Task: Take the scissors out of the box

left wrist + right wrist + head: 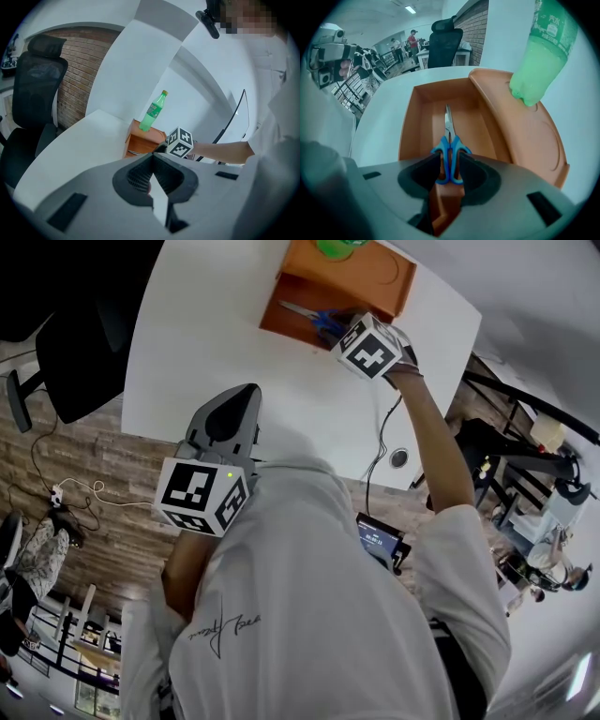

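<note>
I count one flat white table (216, 352). There is one orange wooden box (410, 126). There is one pair of metal scissors with blue handles (449, 140). There is one green plastic bottle (541, 56). There are two grey grippers: one left gripper (152, 159) and one right gripper (449, 165). They carry two black-and-white marker cubes (202, 495), one each. There is one black office chair (33, 93).

Blue-handled scissors (450, 159); orange box (408, 126); green bottle (541, 56); white table (216, 352); black chair (35, 89).
</note>
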The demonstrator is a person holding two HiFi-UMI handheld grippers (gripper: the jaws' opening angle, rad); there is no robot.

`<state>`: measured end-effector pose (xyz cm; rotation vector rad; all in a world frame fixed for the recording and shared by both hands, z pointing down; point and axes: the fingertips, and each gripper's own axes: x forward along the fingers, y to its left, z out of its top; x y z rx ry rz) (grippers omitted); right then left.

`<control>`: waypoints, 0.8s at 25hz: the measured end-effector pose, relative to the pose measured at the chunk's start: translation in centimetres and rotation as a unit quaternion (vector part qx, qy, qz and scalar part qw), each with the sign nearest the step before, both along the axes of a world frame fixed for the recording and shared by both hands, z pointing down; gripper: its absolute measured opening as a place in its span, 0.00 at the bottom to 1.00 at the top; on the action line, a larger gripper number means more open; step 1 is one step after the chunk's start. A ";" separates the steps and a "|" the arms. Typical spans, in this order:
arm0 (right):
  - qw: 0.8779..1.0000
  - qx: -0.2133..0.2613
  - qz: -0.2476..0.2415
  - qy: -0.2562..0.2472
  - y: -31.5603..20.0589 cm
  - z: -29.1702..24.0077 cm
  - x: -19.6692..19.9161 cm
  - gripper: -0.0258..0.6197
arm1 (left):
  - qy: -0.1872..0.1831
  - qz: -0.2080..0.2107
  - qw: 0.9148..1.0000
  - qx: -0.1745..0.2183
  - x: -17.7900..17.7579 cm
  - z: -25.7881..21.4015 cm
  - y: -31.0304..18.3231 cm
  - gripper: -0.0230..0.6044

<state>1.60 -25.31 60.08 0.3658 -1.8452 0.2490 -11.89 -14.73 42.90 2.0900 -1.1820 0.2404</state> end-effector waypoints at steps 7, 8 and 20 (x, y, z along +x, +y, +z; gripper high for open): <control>1.000 -0.005 -0.014 0.015 -0.1 0.2 -0.5 0.26 | 0.005 -0.004 1.000 -0.004 -0.6 0.2 -0.3 0.05; 1.000 -0.008 -0.015 0.015 -0.1 0.3 -0.5 0.26 | 0.006 -0.005 1.000 -0.005 -0.6 0.3 -0.3 0.05; 0.999 -0.001 -0.028 0.019 0.2 0.4 -0.5 0.20 | 0.015 -0.005 1.000 -0.015 -0.3 1.1 -0.3 0.05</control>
